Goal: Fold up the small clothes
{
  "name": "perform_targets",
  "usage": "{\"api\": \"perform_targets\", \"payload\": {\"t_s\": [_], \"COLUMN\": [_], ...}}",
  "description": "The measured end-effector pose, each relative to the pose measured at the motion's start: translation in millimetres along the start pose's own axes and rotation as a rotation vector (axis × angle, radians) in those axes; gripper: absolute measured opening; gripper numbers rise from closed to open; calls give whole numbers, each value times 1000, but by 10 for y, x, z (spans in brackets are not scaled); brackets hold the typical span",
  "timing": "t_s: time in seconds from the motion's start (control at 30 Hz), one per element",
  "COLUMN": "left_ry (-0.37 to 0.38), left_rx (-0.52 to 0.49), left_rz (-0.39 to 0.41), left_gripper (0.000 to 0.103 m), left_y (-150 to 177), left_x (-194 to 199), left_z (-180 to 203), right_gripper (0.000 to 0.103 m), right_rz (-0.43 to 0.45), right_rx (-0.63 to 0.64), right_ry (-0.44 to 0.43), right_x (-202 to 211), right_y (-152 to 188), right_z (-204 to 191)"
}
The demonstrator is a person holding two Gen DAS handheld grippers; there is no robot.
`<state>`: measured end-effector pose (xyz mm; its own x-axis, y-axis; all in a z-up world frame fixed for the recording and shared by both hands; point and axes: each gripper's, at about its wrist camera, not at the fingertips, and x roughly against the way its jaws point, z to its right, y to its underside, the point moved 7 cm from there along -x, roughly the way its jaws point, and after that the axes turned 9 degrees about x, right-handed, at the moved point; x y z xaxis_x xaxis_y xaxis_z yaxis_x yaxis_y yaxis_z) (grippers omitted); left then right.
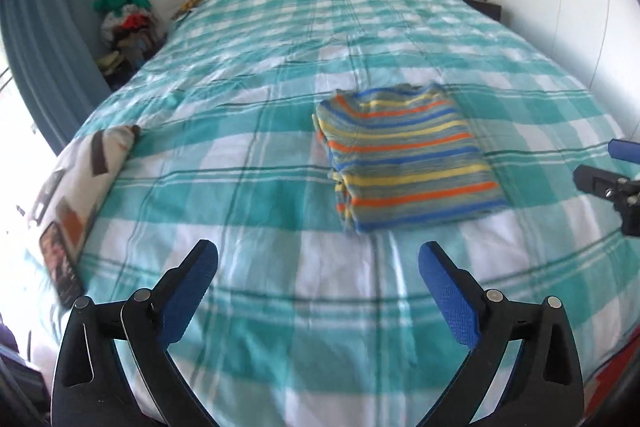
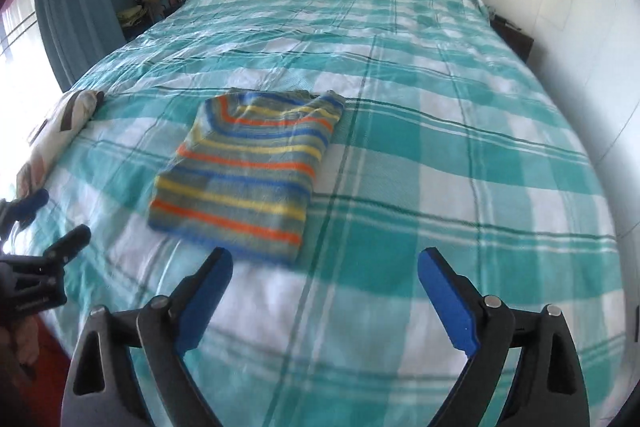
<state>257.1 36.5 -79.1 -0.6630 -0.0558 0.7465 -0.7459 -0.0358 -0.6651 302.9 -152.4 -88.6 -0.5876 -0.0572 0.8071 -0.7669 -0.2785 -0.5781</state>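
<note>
Your striped knit top in blue, orange and yellow (image 1: 408,155) sits folded flat mid-bed on the teal-and-white checked bedspread (image 1: 256,107). Left gripper (image 1: 318,267) and right gripper (image 2: 325,273) both hang wide open, holding nothing. Looks done, so lift clear without snagging the near edge.

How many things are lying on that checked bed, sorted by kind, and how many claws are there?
Folded striped garment: 1
Patterned cloth at the bed's left edge: 1
Claws, both open and holding nothing: 2, the left claw and the right claw
Total: 4
</note>
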Motion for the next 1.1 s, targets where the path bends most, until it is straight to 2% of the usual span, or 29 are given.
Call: {"api": "perform_targets", "payload": {"t_s": [0.13,0.27,0.37,0.53,0.7,0.87,1.1], "left_ry": [-48,-54,-72,-44,2,0,43], "left_rx": [10,-22,13,11,18,6,40], "left_rz": [27,-43,-33,-42,-46,-40,-53], "left_gripper": [102,102,102,102,102,102,102], "left_y": [113,254,396,596,594,645,633], "left_x": [399,726,1032,1361,1580,1750,1813], "left_z": [-21,6,-37,-16,80,104,123], "right_gripper": [95,95,95,95,95,95,95], "right_rz": [15,21,27,41,55,44,100], "right_rx": [27,74,73,55,17,3,-28], "right_ry": [31,71,69,74,98,106,102], "right_x": [507,933,1274,1732,2035,2208,2390], "right_y": [195,373,528,762,906,1060,1048], "right_z": [-122,-221,-245,-184,-97,-81,-12]}}
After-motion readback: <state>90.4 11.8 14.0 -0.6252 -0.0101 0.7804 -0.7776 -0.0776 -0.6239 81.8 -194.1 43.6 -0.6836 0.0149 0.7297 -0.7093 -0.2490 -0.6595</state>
